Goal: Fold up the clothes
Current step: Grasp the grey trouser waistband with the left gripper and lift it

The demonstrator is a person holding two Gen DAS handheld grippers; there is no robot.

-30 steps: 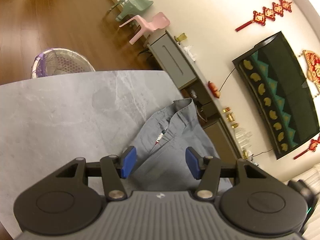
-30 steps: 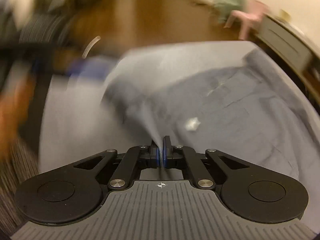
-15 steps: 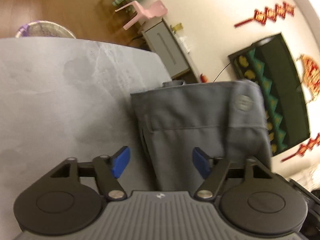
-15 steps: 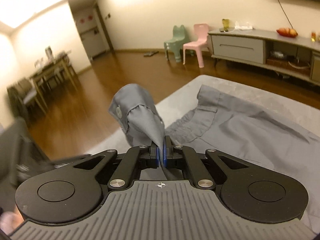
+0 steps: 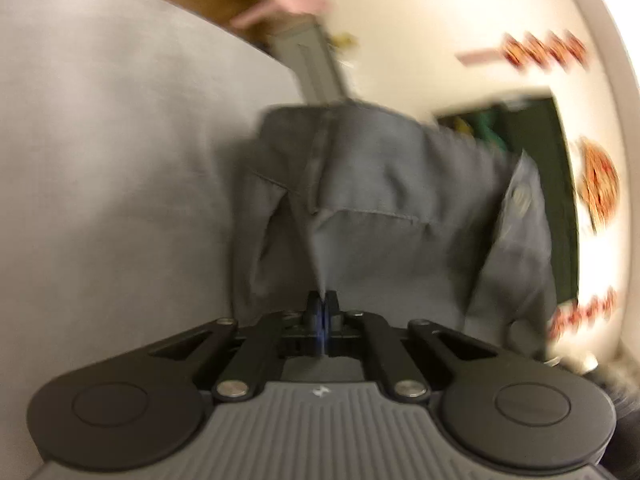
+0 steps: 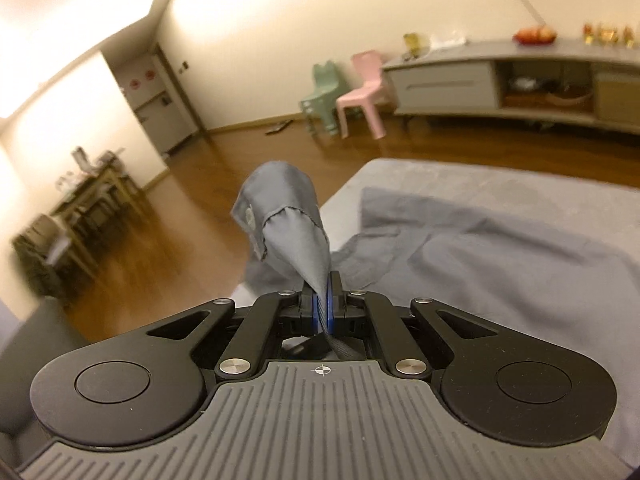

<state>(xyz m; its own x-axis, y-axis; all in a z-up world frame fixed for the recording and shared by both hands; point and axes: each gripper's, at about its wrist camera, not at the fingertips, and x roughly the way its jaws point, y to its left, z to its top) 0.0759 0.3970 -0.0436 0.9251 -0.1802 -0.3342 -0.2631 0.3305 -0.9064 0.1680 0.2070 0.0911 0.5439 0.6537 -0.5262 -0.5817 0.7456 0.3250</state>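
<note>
Grey trousers point(image 5: 384, 200) hang lifted above the grey table point(image 5: 100, 160) in the blurred left wrist view. My left gripper point(image 5: 321, 304) is shut on a pinch of their cloth near the waistband. In the right wrist view the trousers point(image 6: 500, 248) spread over the table point(image 6: 460, 176), and my right gripper point(image 6: 321, 292) is shut on a raised waistband corner point(image 6: 280, 208) with a button on it. That corner also shows at the right of the left wrist view point(image 5: 520, 200).
A grey TV cabinet point(image 6: 500, 80), a pink chair point(image 6: 364, 88) and a green chair point(image 6: 320, 96) stand on the wooden floor beyond the table. A dining table with chairs point(image 6: 80, 204) stands far left. A dark TV point(image 5: 560, 200) hangs on the wall.
My left gripper has gone from open to shut on the trouser cloth and is moving fast. My right gripper has lifted the waistband corner up off the table.
</note>
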